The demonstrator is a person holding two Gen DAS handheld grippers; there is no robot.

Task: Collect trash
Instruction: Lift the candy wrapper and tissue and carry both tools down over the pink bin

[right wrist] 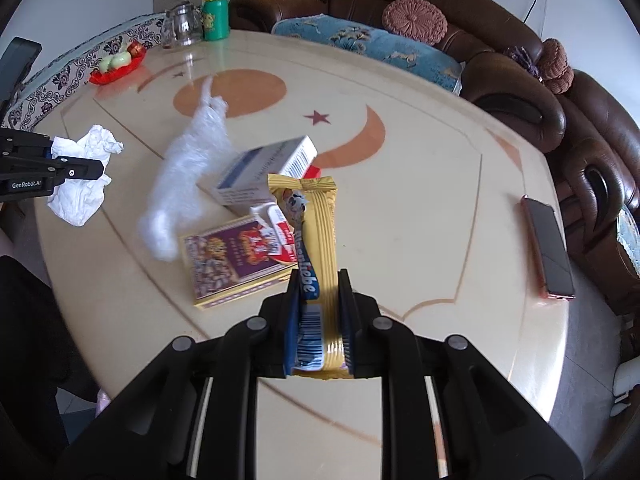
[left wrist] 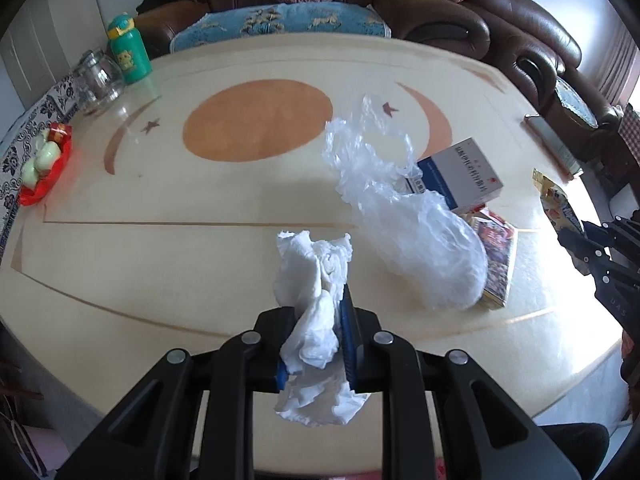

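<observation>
My left gripper [left wrist: 320,304] is shut on a crumpled white tissue [left wrist: 314,280] and holds it a little above the cream table [left wrist: 160,184]. The tissue [right wrist: 86,172] and the left gripper [right wrist: 102,168] also show at the left edge of the right wrist view. My right gripper [right wrist: 318,284] is shut on a yellow snack wrapper [right wrist: 318,220], lifted off the table. A crumpled clear plastic bag [left wrist: 396,208] lies to the right of the tissue. The bag [right wrist: 184,176] leans on a blue-and-white box [right wrist: 266,172].
A patterned flat box [right wrist: 230,262] lies under the wrapper's tip. A phone [right wrist: 550,246] rests near the table's right edge. A green bottle [left wrist: 128,50], glass jar [left wrist: 98,76] and red dish [left wrist: 44,160] stand at far left. A brown sofa [left wrist: 440,12] runs behind.
</observation>
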